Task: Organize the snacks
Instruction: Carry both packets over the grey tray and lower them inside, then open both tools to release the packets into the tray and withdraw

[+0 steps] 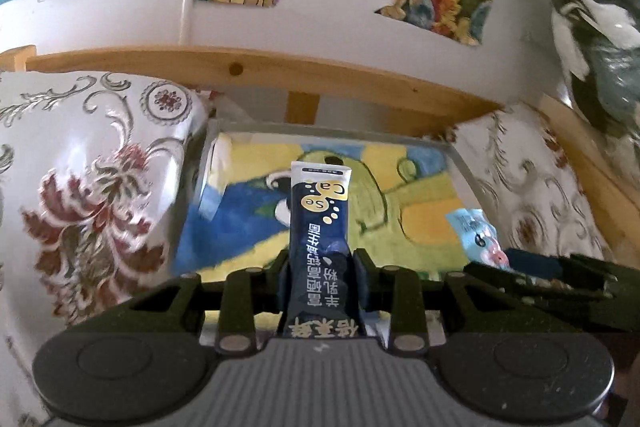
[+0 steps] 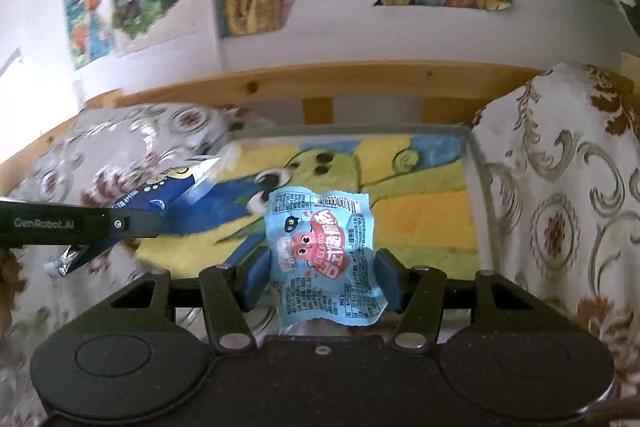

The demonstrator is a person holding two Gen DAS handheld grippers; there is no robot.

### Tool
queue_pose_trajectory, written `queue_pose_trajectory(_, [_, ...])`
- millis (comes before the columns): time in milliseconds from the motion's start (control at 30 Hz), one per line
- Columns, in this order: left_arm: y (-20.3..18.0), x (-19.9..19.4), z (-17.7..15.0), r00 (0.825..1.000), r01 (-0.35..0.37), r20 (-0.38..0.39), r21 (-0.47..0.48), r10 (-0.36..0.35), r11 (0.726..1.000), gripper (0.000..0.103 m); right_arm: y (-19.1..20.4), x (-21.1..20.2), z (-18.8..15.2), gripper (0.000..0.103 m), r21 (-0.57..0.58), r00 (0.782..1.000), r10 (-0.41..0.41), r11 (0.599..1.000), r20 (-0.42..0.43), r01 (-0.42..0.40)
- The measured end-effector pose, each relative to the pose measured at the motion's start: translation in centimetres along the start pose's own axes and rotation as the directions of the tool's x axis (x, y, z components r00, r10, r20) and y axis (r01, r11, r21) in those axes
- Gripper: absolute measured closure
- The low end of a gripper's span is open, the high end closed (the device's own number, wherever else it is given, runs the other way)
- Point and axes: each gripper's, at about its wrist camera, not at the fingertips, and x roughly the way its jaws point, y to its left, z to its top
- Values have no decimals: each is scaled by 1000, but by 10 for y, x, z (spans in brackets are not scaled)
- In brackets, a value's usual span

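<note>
Two snacks are up in the air, one per tool. From the left wrist camera, the left gripper (image 1: 320, 267) has its blue pads pinched tight on a navy stick sachet (image 1: 318, 223), standing upright between them; its white top seal points away from the camera, yellow bubbles carry "Ca" and "Se", and Chinese characters run down its length, too distorted to read with confidence. It hangs above a clear tray (image 1: 460, 157) whose floor shows a yellow, blue and green painting, set between floral cushions (image 1: 88, 195) against a wooden rail (image 1: 240, 67). At the right edge, the right gripper (image 1: 516, 273) pokes in with a light blue packet (image 1: 476, 235). Over to the right wrist camera: that gripper (image 2: 323, 277) presses its blue pads against both sides of the crinkled light blue packet (image 2: 324, 259), printed with a pink cartoon creature and red Korean-style lettering, small print too fine to read, and it sits above the tray's (image 2: 478, 163) near half. The other tool comes in from the left, its black arm marked "GenRobot.AI", with the navy sachet (image 2: 168, 195) tilted across the tray's left edge.
</note>
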Motion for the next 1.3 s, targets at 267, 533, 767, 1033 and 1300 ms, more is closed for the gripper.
queue_pose_trajectory(267, [-5,54,10,998,-63,26,-31,63,998,68,-3,42,-5,44,-20,998,-67,998,5,67])
queue_pose_trajectory(533, [-7,89,3,992,-125,-13,-42,124,991,68,0,72,-13,43,-67,996,-92,994,6,92])
queue_pose_trajectory(767, [-6,103,-5,989,-144,-51,-52,141,988,67,-4,84,-18,42,-62,996,-93,994,-8,93])
queue_pose_trajectory(1033, [-6,111,-9,984,-160,-84,-55,155,986,65,-2,90,-24,39,-62,994,-109,992,-25,108])
queue_pose_trajectory(1300, [0,102,-8,983,-172,-82,-85,166,981,31,-3,73,-18,17,-59,992,-118,991,39,120])
